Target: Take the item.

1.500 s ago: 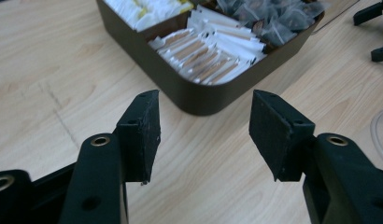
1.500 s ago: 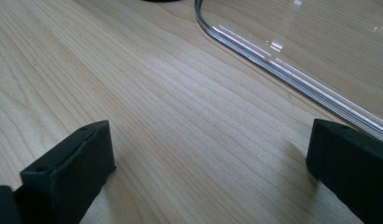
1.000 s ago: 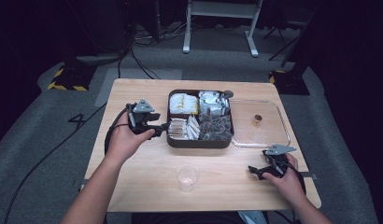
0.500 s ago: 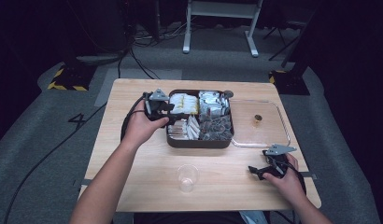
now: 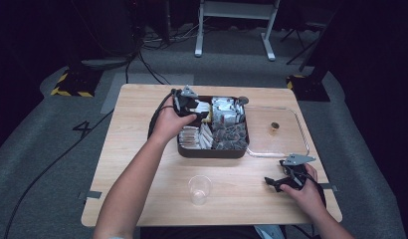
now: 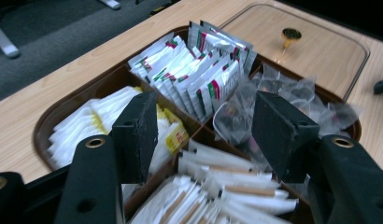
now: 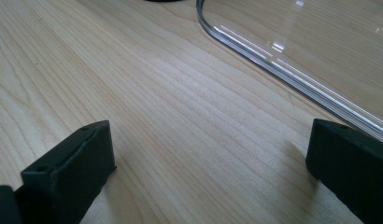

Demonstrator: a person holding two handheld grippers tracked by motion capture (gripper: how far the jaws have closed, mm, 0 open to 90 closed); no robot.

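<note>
High view: left tongs (image 5: pixel 199 110) hover over the dark compartment tray (image 5: pixel 212 152) on the desk (image 5: pixel 142 164), jaws spread wide above the sachets (image 6: pixel 199 74), gripping nothing. Right tongs (image 5: pixel 280 180) rest gaping and empty beside the clear lid (image 5: pixel 276 132). A plastic cup (image 5: pixel 199 189) stands nearer.

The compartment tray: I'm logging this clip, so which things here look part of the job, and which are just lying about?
Likely in the job:
- left hand-held gripper, open over the tray
- brown compartment tray
- white sachets
- clear plastic cup

Lying about:
- clear lid with gold knob, beside the tray
- right hand-held gripper, open, on the wooden table
</note>
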